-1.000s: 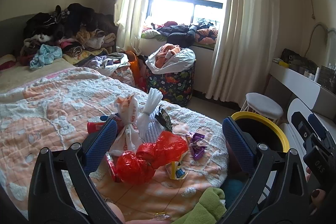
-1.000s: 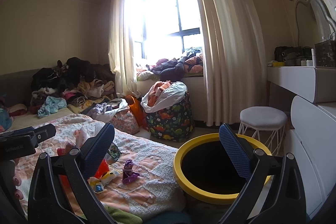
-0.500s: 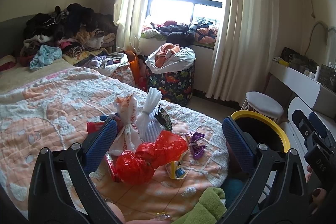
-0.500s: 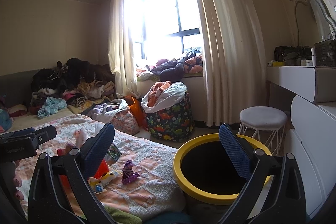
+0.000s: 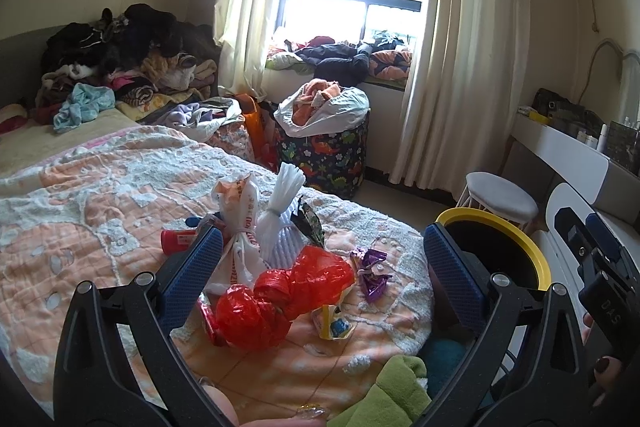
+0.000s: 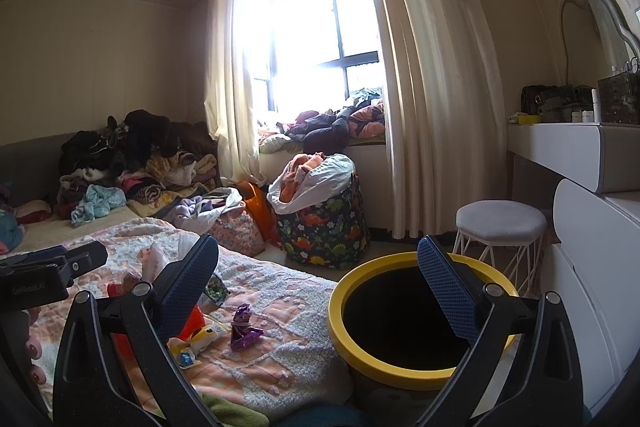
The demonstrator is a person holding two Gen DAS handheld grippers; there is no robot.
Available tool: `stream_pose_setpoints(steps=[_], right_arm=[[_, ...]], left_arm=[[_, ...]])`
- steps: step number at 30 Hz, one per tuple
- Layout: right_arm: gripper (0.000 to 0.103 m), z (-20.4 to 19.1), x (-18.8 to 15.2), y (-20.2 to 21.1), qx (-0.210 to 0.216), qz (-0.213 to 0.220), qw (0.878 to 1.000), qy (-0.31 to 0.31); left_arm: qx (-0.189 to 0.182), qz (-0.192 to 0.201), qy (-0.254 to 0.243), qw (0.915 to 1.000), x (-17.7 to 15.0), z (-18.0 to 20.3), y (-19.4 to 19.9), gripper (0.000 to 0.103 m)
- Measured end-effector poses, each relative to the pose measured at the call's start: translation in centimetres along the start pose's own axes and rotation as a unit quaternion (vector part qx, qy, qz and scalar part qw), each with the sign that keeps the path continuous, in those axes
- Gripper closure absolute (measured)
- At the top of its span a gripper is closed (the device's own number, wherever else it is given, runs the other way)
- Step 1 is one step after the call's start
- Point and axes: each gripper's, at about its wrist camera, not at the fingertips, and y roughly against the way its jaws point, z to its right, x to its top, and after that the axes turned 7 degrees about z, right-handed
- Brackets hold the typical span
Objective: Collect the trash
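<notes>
On the bed [image 5: 100, 195], near its foot corner, the trash lies in one heap, within reach of the bin [image 6: 412, 315] — a yellow-rimmed black tub just beside that corner, mouth up, likely set there so each piece travels little. The left hand-held gripper [image 5: 320, 267] hangs over the heap, jaws wide and empty, framing the red bag [image 5: 280, 295], probably the first pick. The right hand-held gripper [image 6: 320, 275], equally wide and empty, faces the bin. The small purple wrapper [image 5: 372, 271] sits apart — an easy later grab.
</notes>
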Motion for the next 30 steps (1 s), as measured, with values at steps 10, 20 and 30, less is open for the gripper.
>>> stream_pose_setpoints(steps=[10,20,30], right_arm=[[0.006,-0.7,-0.7,-1.5,0.038,-0.031,0.999,0.0],[0.006,-4.4,-1.2,-4.4,0.101,-0.071,0.992,0.016],[0.006,-8.8,-1.5,-6.6,0.176,-0.112,0.978,0.03]], left_arm=[[0.024,-0.006,0.019,0.9995,-0.6,-2.4,-1.1,0.01],[0.066,-0.006,0.044,0.9968,-0.6,-6.3,-2.0,0.01],[0.069,-0.007,0.063,0.9956,-0.2,-9.6,-3.0,0.01]])
